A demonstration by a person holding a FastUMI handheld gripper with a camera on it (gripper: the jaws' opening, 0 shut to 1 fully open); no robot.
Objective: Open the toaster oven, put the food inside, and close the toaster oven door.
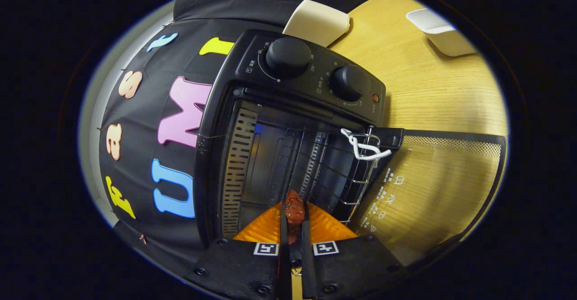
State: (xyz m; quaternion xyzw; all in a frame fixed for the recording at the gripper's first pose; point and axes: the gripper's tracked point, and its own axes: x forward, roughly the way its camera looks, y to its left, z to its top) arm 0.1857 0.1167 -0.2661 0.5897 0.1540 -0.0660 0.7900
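Clamped between both fingers of the gripper [295,216], a reddish-brown piece of food [294,210] sits at the mouth of the open toaster oven [252,124]. Glass door [432,191] hangs open; its white print and the dial markings seem too blurred to read.

The fisheye lens bends the scene hard, curving the toaster oven [288,124] and the wooden table [428,88] toward the rim, where the picture softens and darkens. Light falls warm and even on the table, while the oven's cavity stays dim, with a faint bluish reflection on its back wall and pale sheen on the open glass door [432,191]. The gripper [295,221], clamped on the reddish food [294,210], sits close and slightly soft.
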